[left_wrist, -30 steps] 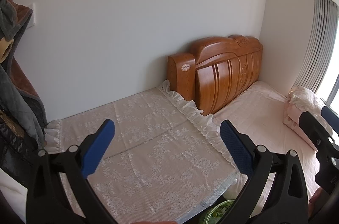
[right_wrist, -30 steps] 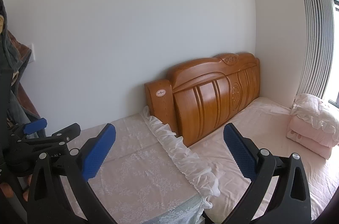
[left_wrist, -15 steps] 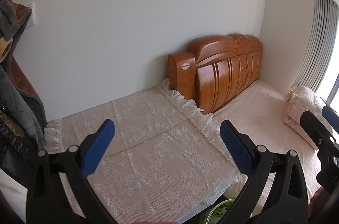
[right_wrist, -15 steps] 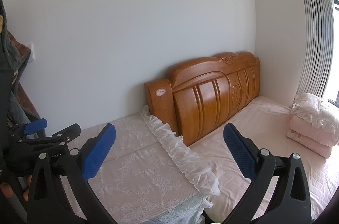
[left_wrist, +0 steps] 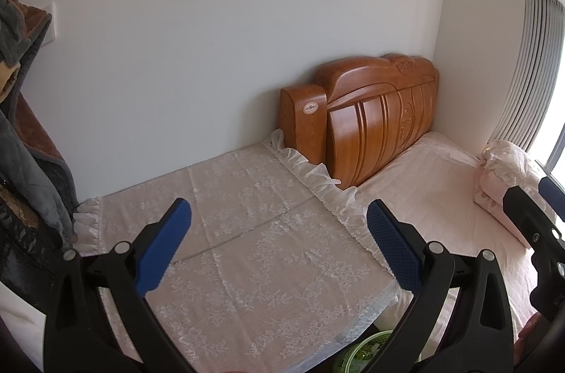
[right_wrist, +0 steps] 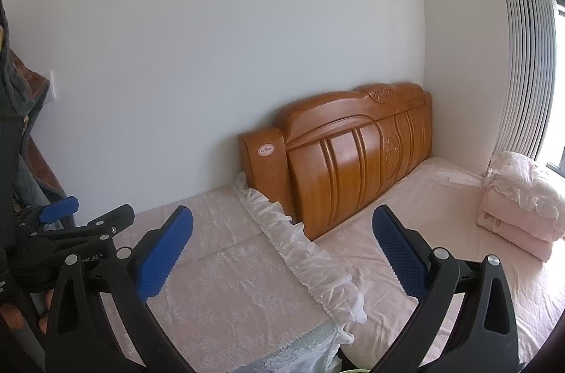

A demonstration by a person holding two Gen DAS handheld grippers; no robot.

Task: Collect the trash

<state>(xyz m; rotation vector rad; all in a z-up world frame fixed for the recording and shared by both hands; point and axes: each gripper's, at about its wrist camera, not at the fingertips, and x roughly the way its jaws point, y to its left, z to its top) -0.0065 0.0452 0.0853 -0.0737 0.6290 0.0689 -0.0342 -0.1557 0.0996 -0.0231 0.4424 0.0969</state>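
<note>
My left gripper (left_wrist: 279, 246) is open and empty, held above a table with a lace cloth (left_wrist: 254, 231). My right gripper (right_wrist: 282, 249) is open and empty, above the table's right edge and the bed. The right gripper shows at the right edge of the left wrist view (left_wrist: 536, 231); the left gripper shows at the left of the right wrist view (right_wrist: 70, 224). A green basket-like bin (left_wrist: 363, 353) peeks out below the table's near corner. No trash is visible on the cloth.
A wooden headboard (left_wrist: 381, 125) stands against the white wall. The bed with a pink sheet (right_wrist: 441, 231) lies right of the table, folded pink bedding (right_wrist: 519, 207) on it. Clothes (left_wrist: 24, 132) hang at the left. Grey curtains (right_wrist: 529, 62) hang at the right.
Almost nothing has changed; both grippers stay open and nearly still, with only a slight drift of the views.
</note>
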